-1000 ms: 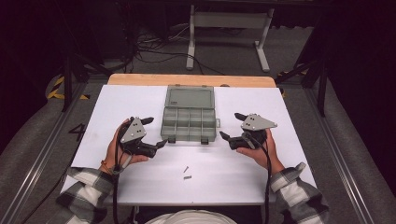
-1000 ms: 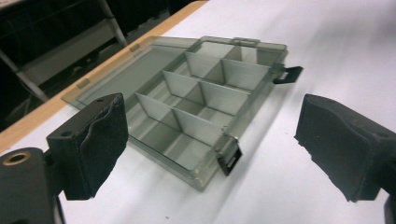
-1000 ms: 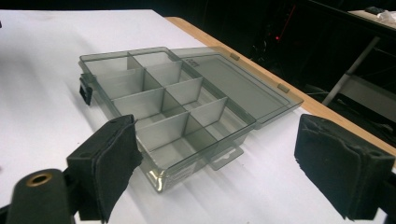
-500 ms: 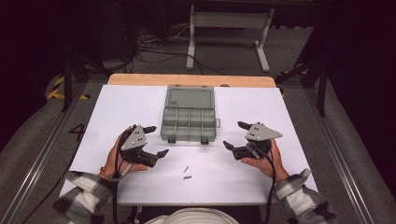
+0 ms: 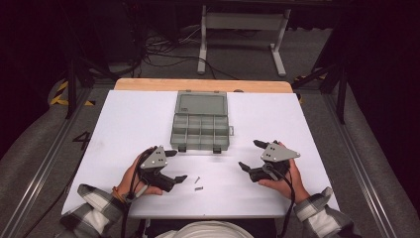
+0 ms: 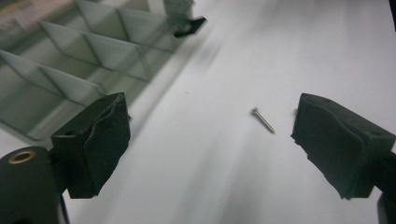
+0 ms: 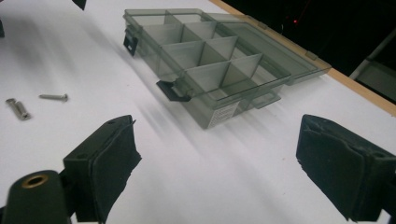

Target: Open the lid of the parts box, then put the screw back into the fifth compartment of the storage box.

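Note:
A clear grey compartment box point(image 5: 200, 126) lies open mid-table, its lid flat behind it. Two small screws point(image 5: 197, 180) point(image 5: 199, 188) lie on the white table point(image 5: 124, 119) in front of it. My left gripper point(image 5: 177, 165) is just left of the screws, open. Its jaws have just closed a little with nothing gripped. In the left gripper view point(image 6: 210, 140), one screw point(image 6: 262, 120) lies on the table ahead, between the pads. My right gripper point(image 5: 249, 154) hovers open to the right of the screws. In its own view point(image 7: 215, 163), it faces the box point(image 7: 219, 60) and both screws point(image 7: 53, 97) point(image 7: 17, 108).
The table's wooden far edge point(image 5: 203, 84) runs behind the box. A white metal stand point(image 5: 237, 34) and cables lie on the floor beyond. The box's black latches point(image 5: 216, 149) face the near side.
Both hands have moved back toward the near edge of the table and sunk lower. The left gripper now sits close beside the two screws.

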Motion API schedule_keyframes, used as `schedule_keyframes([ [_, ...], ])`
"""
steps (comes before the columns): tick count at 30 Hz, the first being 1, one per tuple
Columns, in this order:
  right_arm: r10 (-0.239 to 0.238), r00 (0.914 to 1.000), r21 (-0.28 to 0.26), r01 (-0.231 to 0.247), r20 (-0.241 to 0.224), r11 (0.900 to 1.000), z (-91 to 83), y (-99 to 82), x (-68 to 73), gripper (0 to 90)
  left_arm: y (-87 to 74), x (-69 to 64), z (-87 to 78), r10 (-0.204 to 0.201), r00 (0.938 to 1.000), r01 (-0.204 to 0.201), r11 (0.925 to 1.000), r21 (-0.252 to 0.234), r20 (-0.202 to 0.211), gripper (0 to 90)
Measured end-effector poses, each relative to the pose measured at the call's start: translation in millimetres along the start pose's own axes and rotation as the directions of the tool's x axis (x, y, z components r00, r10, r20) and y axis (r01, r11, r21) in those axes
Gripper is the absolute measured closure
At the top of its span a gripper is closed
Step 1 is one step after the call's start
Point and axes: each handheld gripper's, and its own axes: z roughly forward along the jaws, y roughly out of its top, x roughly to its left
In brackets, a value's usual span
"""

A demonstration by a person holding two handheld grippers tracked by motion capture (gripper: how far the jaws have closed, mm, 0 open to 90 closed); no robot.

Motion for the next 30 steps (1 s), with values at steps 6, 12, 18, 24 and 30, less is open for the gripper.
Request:
schedule_keyframes([
  [6,-0.013,0.9998,0.027,0.013,-0.013,0.9995,-3.0,-7.2,7.7,12.5,-0.6,-9.2,9.7,-0.004,0.9986,0.002,0.9995,0.033,0.054,18.8],
  [12,-0.013,0.9997,0.046,0.014,-0.021,0.9989,0.2,-10.2,10.1,12.7,3.1,-13.0,26.8,-0.040,0.9961,0.033,0.9956,0.088,0.078,29.5],
  [18,-0.020,0.9997,0.043,0.020,-0.010,0.9989,-2.1,-10.5,9.4,13.2,6.9,-13.6,33.8,-0.078,0.9946,0.072,0.9928,0.096,0.068,39.9],
  [24,-0.027,0.9996,0.052,0.026,0.004,0.9983,-2.0,-10.8,8.2,13.7,9.6,-12.2,42.9,-0.104,0.9924,0.096,0.9884,0.118,0.065,44.0],
  [30,-0.031,0.9993,0.046,0.030,0.021,0.9985,-1.7,-10.5,5.2,14.1,10.0,-14.2,48.2,-0.088,0.9952,0.080,0.9848,0.154,0.043,55.6],
])
